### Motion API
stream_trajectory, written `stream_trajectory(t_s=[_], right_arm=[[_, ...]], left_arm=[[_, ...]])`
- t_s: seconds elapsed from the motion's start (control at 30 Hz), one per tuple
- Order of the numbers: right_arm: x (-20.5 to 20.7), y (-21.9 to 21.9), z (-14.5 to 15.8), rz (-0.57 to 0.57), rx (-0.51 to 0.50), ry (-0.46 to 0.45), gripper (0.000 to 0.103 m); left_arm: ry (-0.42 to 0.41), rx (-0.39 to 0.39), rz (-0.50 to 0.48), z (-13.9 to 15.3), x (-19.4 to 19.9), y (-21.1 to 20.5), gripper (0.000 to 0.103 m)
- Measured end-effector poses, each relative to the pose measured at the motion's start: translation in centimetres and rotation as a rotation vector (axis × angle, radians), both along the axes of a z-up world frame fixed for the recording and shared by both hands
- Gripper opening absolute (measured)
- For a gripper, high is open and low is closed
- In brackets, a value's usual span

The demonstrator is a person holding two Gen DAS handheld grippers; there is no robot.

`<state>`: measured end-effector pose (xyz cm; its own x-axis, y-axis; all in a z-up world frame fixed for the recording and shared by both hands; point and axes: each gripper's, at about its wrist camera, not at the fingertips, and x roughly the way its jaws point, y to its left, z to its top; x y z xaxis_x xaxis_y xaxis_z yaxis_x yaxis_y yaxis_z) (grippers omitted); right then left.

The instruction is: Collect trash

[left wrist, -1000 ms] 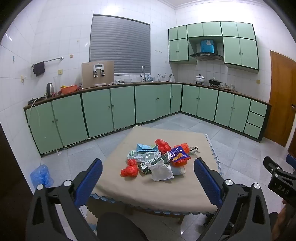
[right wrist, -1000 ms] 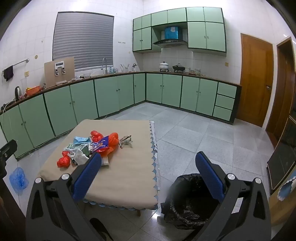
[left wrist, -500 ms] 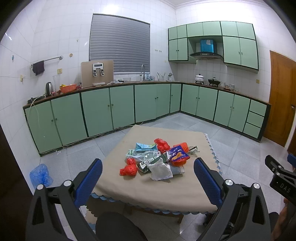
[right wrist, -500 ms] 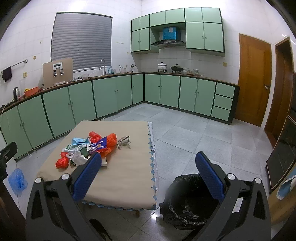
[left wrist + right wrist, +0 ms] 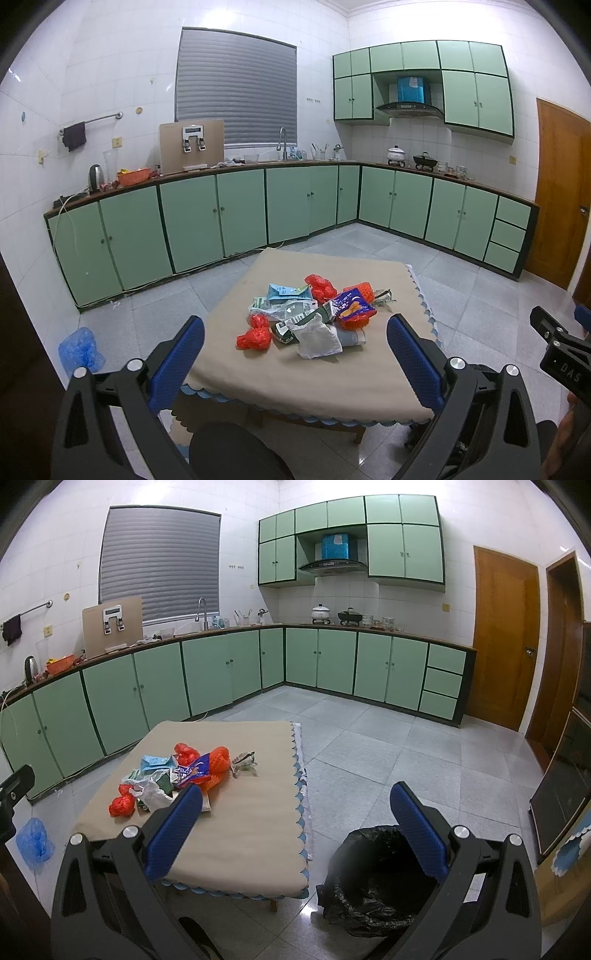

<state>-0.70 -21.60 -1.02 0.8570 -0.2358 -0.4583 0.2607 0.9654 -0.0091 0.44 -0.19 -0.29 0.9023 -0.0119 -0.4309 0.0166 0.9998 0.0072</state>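
A heap of trash (image 5: 310,314) lies on a low table with a beige cloth (image 5: 325,373): red net bags, a white crumpled bag, a purple snack packet, green and blue wrappers. The same trash heap (image 5: 177,775) shows at the left in the right wrist view. A bin lined with a black bag (image 5: 373,878) stands on the floor right of the table. My left gripper (image 5: 295,343) is open, held back from the table's near edge, nothing between its fingers. My right gripper (image 5: 295,819) is open above the table's right corner and the bin.
Green cabinets (image 5: 240,210) run along the far walls under a counter with a sink. A blue plastic bag (image 5: 79,349) lies on the floor at left. A wooden door (image 5: 506,638) is at the right. Grey tiled floor (image 5: 369,746) spreads beyond the table.
Both views have drifted slightly; the table and trash sit a touch lower and nearer in frame. Both grippers stay open and empty.
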Motion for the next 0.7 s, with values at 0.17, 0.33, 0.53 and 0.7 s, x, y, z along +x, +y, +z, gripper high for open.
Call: stream_trajectory(t_s=[0.17, 0.33, 0.53, 0.7], right_arm=[[-0.01, -0.08, -0.02, -0.001, 0.001, -0.002, 0.098], [-0.02, -0.09, -0.02, 0.000, 0.001, 0.000, 0.098], [-0.08, -0.14, -0.08, 0.000, 0.002, 0.001, 0.098], [-0.06, -0.13, -0.08, 0.000, 0.000, 0.000, 0.098]], left_arm=[[0.001, 0.001, 0.000, -0.05, -0.01, -0.03, 0.097], [0.002, 0.001, 0.000, -0.10, 0.00, -0.19, 0.097], [0.002, -0.001, -0.001, -0.19, -0.03, -0.18, 0.097], [0.002, -0.002, -0.002, -0.19, 0.00, -0.13, 0.097]])
